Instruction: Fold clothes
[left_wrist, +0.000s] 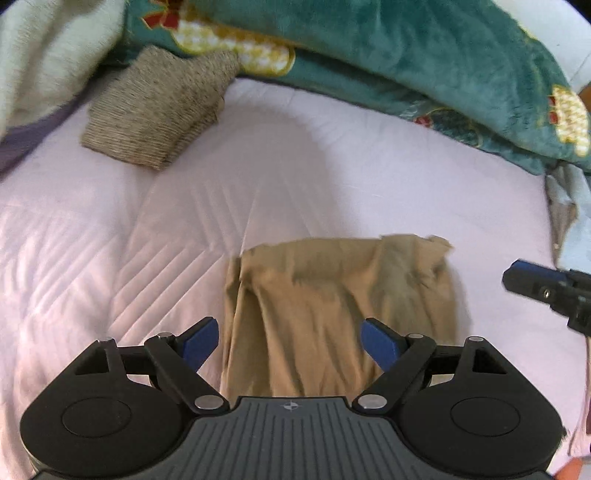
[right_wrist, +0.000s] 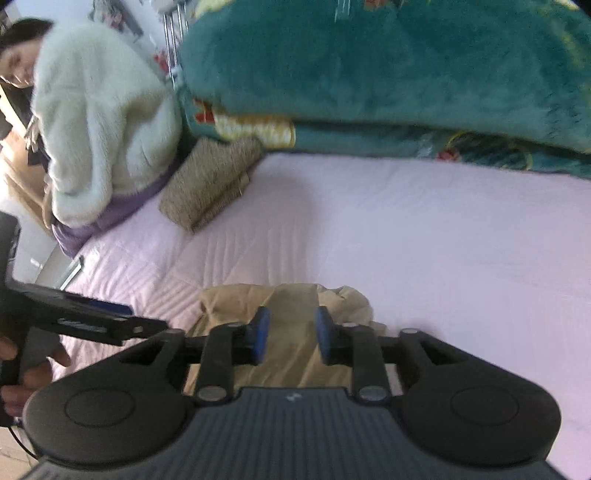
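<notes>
Clothes: one tan garment (left_wrist: 332, 306), one knitted bundle (left_wrist: 155, 110).

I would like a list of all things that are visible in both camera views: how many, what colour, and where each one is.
tan garment: one, tan, partly folded on the bed, in front of both grippers.
knitted item: one, beige-brown, folded, at the far left of the bed near the blanket.
plush blanket: one, teal with red and gold pattern, piled along the far edge of the bed.
fluffy garment: one, off-white, at the bed's left edge, over something purple.
bed cover: one, pale pink, quilted, under everything.
left gripper: one, black with blue pads, jaws wide apart above the tan garment, holding nothing.
right gripper: one, black with blue pads, jaws apart above the tan garment.
</notes>
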